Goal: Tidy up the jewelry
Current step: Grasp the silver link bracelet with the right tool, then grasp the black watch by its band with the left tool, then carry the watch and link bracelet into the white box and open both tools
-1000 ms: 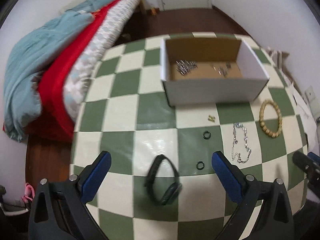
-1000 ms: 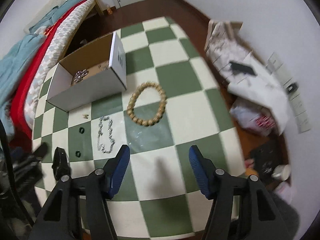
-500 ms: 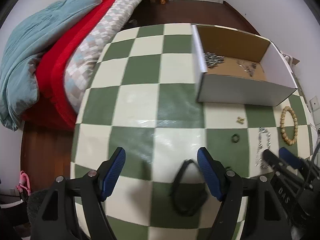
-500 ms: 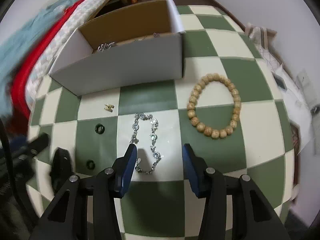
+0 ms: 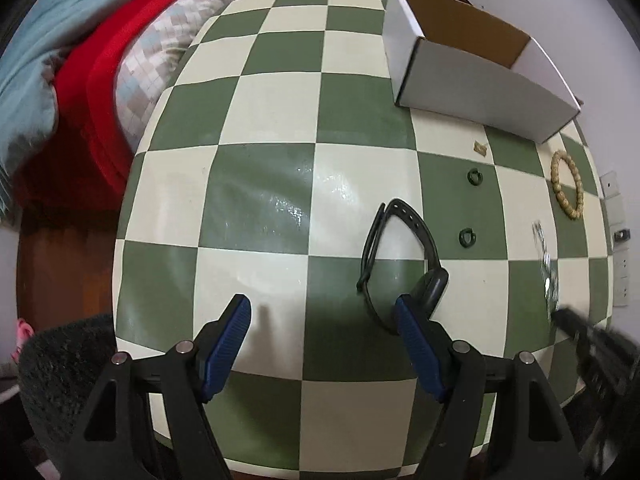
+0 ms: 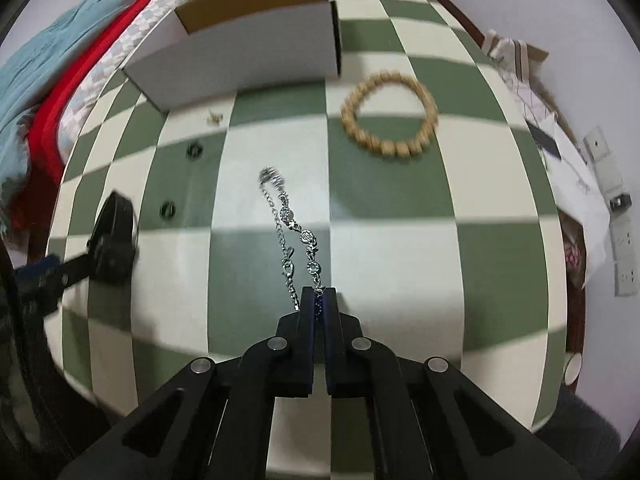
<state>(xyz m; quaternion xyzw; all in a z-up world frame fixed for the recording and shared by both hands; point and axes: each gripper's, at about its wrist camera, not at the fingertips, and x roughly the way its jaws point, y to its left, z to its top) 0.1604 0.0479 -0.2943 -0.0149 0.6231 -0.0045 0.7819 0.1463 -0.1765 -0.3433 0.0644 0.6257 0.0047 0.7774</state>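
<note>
Right hand-held gripper newly clamped on silver chain

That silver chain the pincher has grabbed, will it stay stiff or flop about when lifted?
Probably floppy: the silver chain is small linked pieces lying in a loose double strand. The right hand-held gripper pinches only one end, so the rest would likely dangle and swing. It looks thin, so it is probably light and might slip between the pads.

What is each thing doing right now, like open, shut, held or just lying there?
Right hand-held gripper: shut on silver chain.
Silver chain: pinched at one end.
Left hand-held gripper: open, empty.
Black watch band: lying loose by one finger.
Bead bracelet: lying flat.
Box: open-topped.
</note>
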